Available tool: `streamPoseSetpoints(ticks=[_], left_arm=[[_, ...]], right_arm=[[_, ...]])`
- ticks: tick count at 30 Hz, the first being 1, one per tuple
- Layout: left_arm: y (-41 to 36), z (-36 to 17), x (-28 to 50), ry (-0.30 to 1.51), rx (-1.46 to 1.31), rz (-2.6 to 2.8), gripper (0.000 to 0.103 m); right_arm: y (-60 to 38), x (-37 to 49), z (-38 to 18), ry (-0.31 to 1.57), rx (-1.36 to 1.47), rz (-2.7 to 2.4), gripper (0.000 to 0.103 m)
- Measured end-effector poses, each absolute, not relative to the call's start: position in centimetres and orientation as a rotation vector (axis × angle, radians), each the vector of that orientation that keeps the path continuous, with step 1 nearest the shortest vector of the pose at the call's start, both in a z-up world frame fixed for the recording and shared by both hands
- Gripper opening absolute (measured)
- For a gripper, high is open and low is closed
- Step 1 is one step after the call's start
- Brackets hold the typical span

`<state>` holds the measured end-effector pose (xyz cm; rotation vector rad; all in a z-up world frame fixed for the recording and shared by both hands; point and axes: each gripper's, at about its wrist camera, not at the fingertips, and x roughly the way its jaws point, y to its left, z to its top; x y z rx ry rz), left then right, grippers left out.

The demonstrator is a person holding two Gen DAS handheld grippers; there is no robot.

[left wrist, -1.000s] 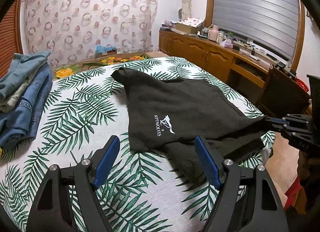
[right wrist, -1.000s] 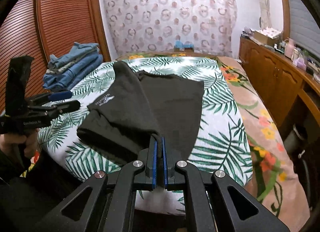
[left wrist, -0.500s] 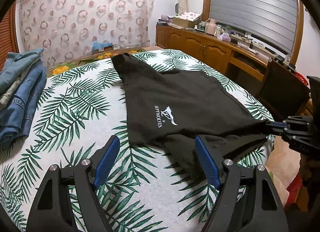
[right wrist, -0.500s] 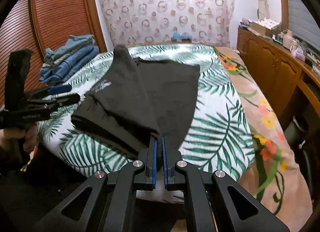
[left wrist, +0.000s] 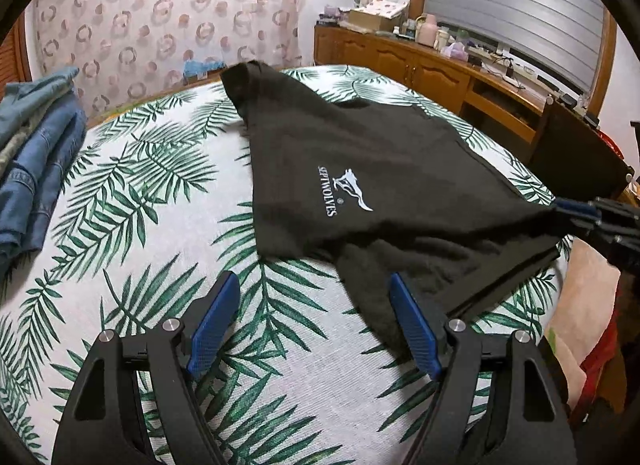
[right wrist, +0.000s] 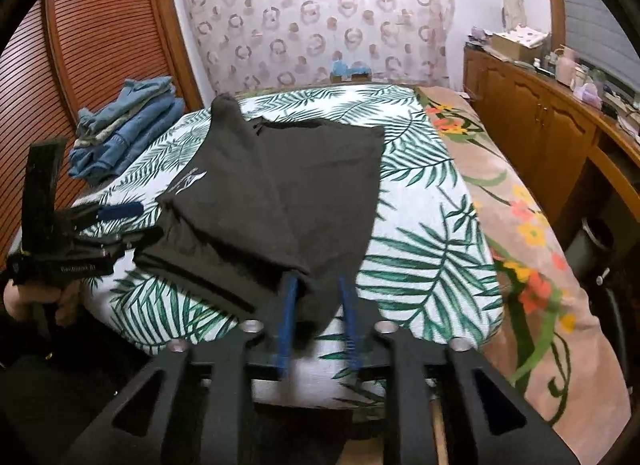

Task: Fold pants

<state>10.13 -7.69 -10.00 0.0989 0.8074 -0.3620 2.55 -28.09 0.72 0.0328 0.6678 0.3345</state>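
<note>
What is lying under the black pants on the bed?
The black pants lie on the palm-leaf bedspread. Where the cloth covers it, nothing beneath can be seen.

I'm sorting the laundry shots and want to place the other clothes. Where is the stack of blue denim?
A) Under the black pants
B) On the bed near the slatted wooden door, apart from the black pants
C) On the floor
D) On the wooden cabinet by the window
B: the stack of blue denim lies on the bed by the slatted wooden door, clear of the black pants.
</note>
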Motion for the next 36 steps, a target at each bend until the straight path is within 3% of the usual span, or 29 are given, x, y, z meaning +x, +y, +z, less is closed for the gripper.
streamPoseSetpoints(ticks=[16, 36], left_arm=[[-3.9, -6.9, 10.3, 0.711, 0.044, -0.308, 0.078], [1.2, -5.7, 9.1, 0.647, -0.009, -0.238, 0.078]], right_arm=[[-22.2, 6.8, 3.3, 0.601, -0.071, 0.472, 0.035], [-13.4, 13.2, 1.2, 0.684, -0.203, 0.682, 0.035]])
